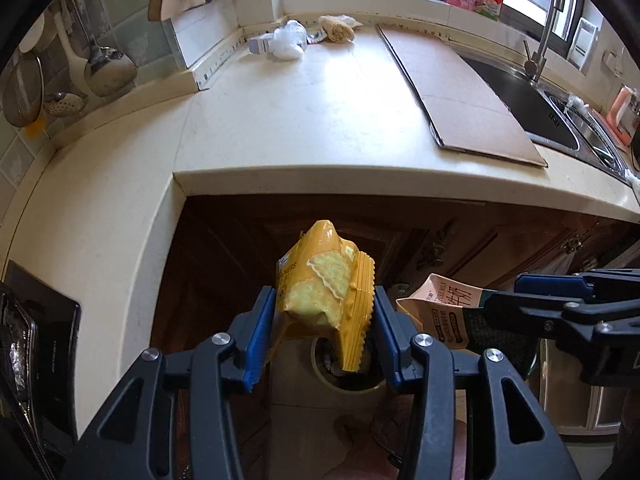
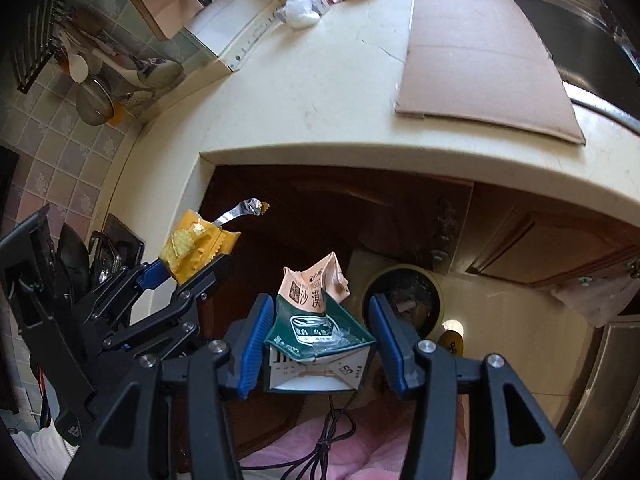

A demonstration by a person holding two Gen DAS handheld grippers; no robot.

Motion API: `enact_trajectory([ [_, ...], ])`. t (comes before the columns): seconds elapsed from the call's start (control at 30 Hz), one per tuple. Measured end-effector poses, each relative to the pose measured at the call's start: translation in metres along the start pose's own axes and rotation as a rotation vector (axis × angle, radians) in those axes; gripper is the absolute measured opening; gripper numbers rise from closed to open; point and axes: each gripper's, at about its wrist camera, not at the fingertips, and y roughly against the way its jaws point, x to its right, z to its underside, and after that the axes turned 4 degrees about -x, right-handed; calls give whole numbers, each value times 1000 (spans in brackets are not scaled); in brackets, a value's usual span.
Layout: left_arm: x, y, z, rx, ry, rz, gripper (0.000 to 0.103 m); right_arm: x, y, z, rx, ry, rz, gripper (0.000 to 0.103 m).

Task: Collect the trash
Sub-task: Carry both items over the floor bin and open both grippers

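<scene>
My left gripper point(image 1: 325, 322) is shut on a yellow cracker wrapper point(image 1: 320, 288) and holds it in the air above a round trash bin point(image 1: 348, 380) on the floor. My right gripper point(image 2: 318, 338) is shut on a crumpled green and beige milk carton point(image 2: 316, 312), with the bin point(image 2: 404, 296) just right of it. In the right wrist view the left gripper point(image 2: 196, 268) with the wrapper point(image 2: 192, 246) is at the left. In the left wrist view the right gripper point(image 1: 500, 300) and carton point(image 1: 440, 312) come in from the right.
A cream countertop point(image 1: 312, 120) carries a flat cardboard sheet point(image 1: 460, 96), a white plastic bag point(image 1: 288, 40), a small box point(image 1: 260, 45) and a beige wad point(image 1: 338, 26) at the back. A sink point(image 1: 560, 108) is right. Brown cabinet doors point(image 1: 500, 240) stand below.
</scene>
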Motion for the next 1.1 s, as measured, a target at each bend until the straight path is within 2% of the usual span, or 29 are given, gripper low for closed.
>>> enact_trajectory([
  [0.3, 15, -83, 30, -115, -9, 44, 45, 49, -82, 21, -120, -96, 17, 50],
  [0.67, 15, -199, 60, -272, 14, 159, 46, 118, -185, 35, -216, -264, -6, 51],
  [0.83, 11, -236, 74, -341, 25, 182, 55, 139, -217, 34, -246, -324, -15, 51],
  [0.9, 10, -247, 78, -357, 17, 170, 65, 147, -227, 33, -261, -355, -18, 52],
  [1.1, 9, -262, 91, -390, 9, 155, 73, 162, -240, 34, -271, -457, -40, 54],
])
